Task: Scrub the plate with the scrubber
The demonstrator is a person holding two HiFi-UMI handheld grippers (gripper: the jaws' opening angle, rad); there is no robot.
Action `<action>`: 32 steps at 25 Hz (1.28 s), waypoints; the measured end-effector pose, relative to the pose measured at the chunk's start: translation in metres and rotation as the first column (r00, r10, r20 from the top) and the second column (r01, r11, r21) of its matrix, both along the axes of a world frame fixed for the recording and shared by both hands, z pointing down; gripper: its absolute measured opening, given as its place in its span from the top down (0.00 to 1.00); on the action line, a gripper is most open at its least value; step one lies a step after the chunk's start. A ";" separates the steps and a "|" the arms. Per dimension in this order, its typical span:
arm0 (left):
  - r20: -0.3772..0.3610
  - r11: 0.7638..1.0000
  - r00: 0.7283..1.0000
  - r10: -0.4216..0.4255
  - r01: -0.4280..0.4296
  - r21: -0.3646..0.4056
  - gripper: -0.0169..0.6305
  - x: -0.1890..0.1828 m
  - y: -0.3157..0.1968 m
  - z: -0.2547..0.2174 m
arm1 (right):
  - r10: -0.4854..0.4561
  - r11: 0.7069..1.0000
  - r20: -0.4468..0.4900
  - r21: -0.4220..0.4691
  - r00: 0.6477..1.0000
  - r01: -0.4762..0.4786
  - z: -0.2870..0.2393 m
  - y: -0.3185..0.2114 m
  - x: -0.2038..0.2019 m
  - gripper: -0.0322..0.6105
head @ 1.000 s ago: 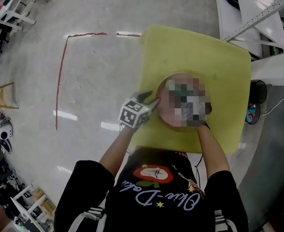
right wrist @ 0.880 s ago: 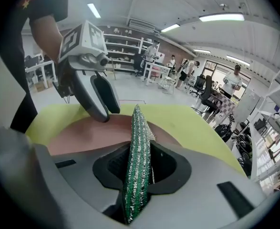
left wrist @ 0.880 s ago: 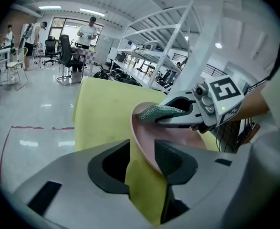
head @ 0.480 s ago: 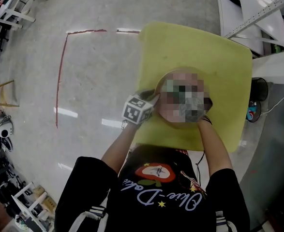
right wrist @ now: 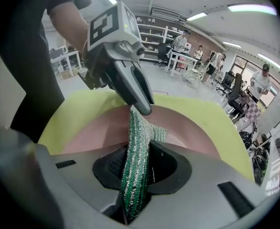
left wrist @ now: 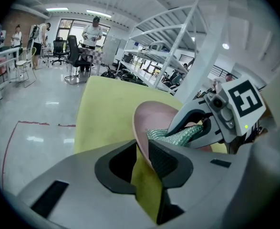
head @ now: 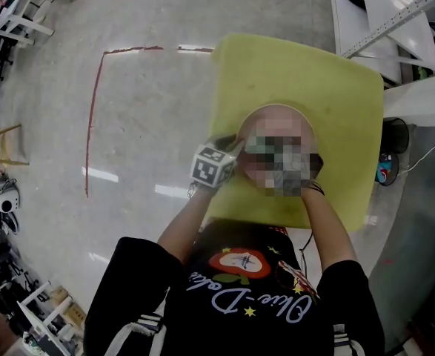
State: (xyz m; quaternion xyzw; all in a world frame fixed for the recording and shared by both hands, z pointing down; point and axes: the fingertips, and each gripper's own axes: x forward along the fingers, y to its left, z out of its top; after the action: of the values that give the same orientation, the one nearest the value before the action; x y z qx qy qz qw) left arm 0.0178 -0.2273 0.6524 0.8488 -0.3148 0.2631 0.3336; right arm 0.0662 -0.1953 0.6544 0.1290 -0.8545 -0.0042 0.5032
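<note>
1. The left hand-held gripper [left wrist: 140, 150] reaches over the near-left edge of the plate, and its jaws have just been closing. The plate's rim stands between them and they appear to pinch it, the inner pad lying against the pink wall.
2. The pink plate [left wrist: 155, 116] sits on the yellow-green tabletop [head: 336, 87], towards its near side in front of the person. It is a shallow, round dish with a raised lip. It looks stiff, smooth and fairly light, so it will likely skate or spin under rubbing unless it is pinned. The lip is the only part a jaw can get round, so the rim is the sensible place to hold it, with the centre left free. Whether it is plastic or ceramic cannot be told, so squeeze moderately.
3. The green mesh scrubber [right wrist: 139, 142] is soft and limp, folded on itself. Its free end drapes onto the plate's inner surface, just beside the left tool's tip. It should give under pressure and not slip much. A grip close to the working end would stop it flopping.
4. The right hand-held gripper [right wrist: 139, 165] is clamped on the scrubber's folded body, with a length sticking out ahead of the jaws over the plate.
</note>
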 end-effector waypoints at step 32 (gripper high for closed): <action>0.078 0.998 0.995 -0.058 0.057 0.016 0.89 0.006 -0.003 -0.002 | 0.181 0.984 0.206 -0.035 0.962 -0.177 -0.040 -0.025 0.027 0.85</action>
State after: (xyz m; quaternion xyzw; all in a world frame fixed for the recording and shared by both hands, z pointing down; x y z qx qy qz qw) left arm 0.0242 -0.2305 0.6501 0.8306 -0.3539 0.2841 0.3226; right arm 0.0929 -0.2198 0.6148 0.2013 -0.8873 0.0618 0.4103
